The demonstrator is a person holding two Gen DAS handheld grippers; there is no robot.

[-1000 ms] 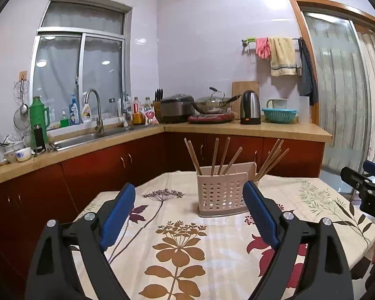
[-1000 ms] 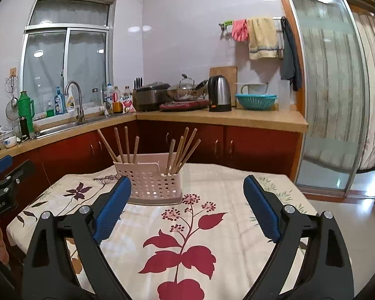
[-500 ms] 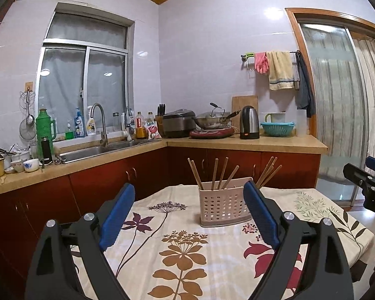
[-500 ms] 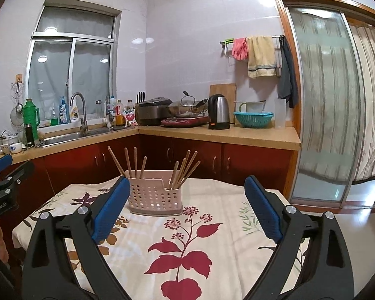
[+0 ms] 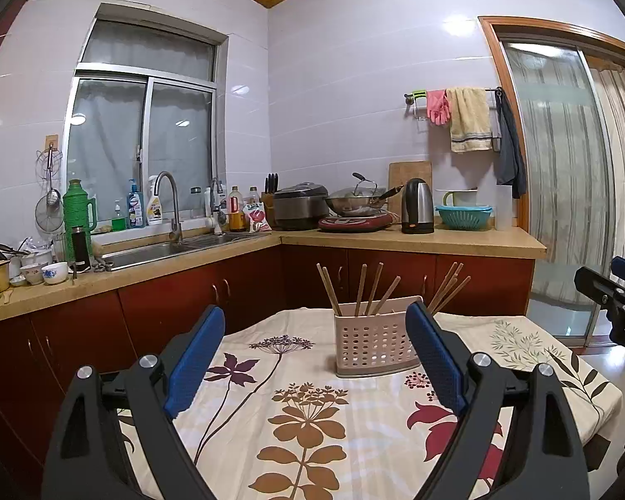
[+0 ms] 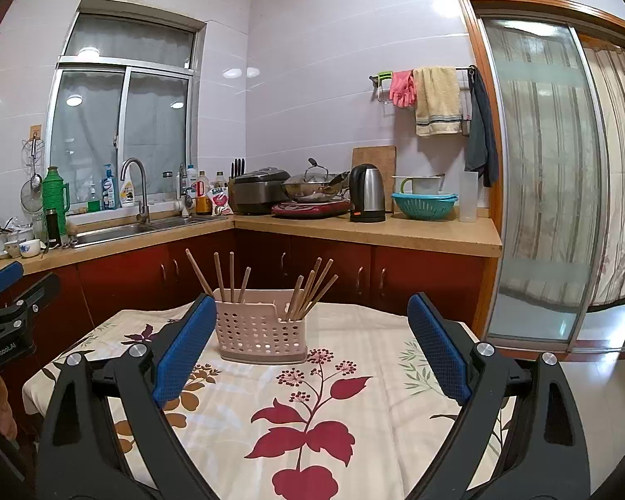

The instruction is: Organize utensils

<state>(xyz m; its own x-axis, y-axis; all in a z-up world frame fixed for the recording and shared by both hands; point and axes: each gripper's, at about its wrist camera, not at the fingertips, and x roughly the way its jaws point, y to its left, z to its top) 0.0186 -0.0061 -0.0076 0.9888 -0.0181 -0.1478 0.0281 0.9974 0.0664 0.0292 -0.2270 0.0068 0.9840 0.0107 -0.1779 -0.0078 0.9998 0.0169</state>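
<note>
we hold both the left gripper (image 5: 314, 352) and right gripper (image 6: 310, 341) wide and empty, well short of the caddy (image 6: 261, 327) (chopsticks (image 6: 310, 287) already sorted into its end compartments), probably because nothing needs gripping.

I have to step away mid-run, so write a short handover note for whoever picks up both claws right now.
Left claw: open, empty, held above the near part of the table.
Right claw: open, empty, also held over the table.
Utensil holder: pink, perforated, upright on the floral tablecloth toward the far side.
Chopsticks: standing in the holder in two groups, one in the left compartment, one in the right.
Done: every chopstick in view is in the holder; none lies on the cloth.
Left: nothing visibly loose; confirm before stopping.
</note>
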